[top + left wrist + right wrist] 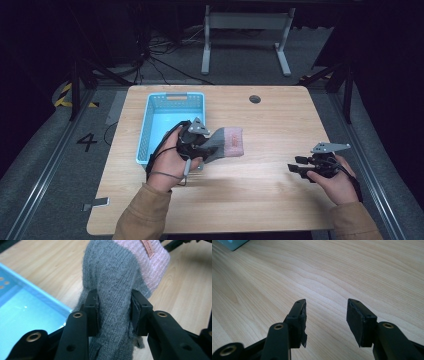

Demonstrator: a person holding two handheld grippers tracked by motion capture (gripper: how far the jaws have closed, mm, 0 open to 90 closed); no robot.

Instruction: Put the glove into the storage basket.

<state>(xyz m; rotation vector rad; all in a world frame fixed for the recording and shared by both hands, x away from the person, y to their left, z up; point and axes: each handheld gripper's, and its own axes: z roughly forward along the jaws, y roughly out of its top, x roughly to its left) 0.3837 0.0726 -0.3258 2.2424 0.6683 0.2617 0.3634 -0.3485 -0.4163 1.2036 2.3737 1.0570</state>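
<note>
**Left gripper view: knitted sock pinched, right gripper idle**

Left gripper view puts my left gripper right on the sock: both pads press into the grey knitted part from either side, so the jaws are pinching it. The pink cuff with its small tan label hangs beyond the pads, out over the wood. From the high view I see the left gripper holding the sock clear of the table, the cuff pointing toward the right and the grey end at the jaws. Just beside it, on its left, sits the light blue basket, and its rim and floor also show at the lower left of the left gripper view.

My right gripper has its jaws spread with nothing between them, bare wood underneath. In the high view it sits low near the table's right edge, well apart from the sock.
</note>
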